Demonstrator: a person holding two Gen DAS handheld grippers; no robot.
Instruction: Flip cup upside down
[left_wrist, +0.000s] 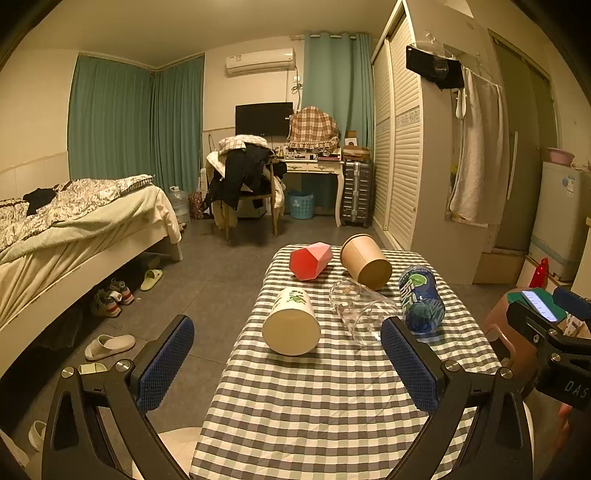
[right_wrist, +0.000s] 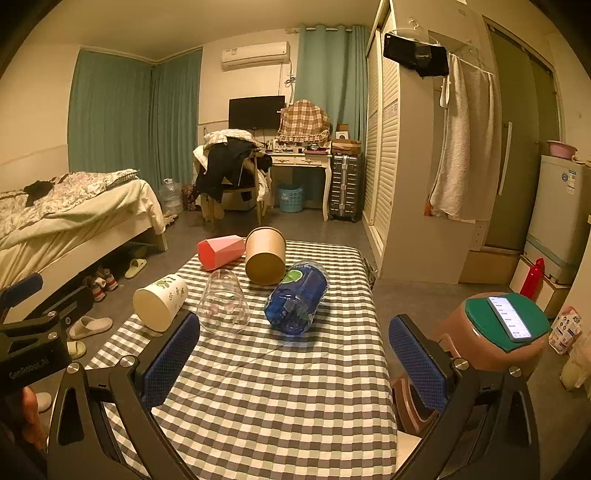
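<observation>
Several cups lie on their sides on the checked tablecloth (left_wrist: 314, 398) (right_wrist: 280, 387): a white cup with green leaf print (left_wrist: 291, 321) (right_wrist: 159, 301), a clear glass cup (left_wrist: 360, 308) (right_wrist: 223, 301), a brown paper cup (left_wrist: 365, 262) (right_wrist: 266, 255), a pink faceted cup (left_wrist: 310, 260) (right_wrist: 221, 251) and a blue plastic cup (left_wrist: 421, 299) (right_wrist: 297, 297). My left gripper (left_wrist: 288, 339) is open and empty, above the near part of the table, short of the white cup. My right gripper (right_wrist: 295, 343) is open and empty, short of the blue cup.
A brown stool with a green pad and a phone (right_wrist: 508, 317) stands right of the table. A bed (left_wrist: 74, 221) is at the left with slippers (left_wrist: 109, 345) on the floor. A wardrobe (left_wrist: 402, 147), desk and chair stand at the back.
</observation>
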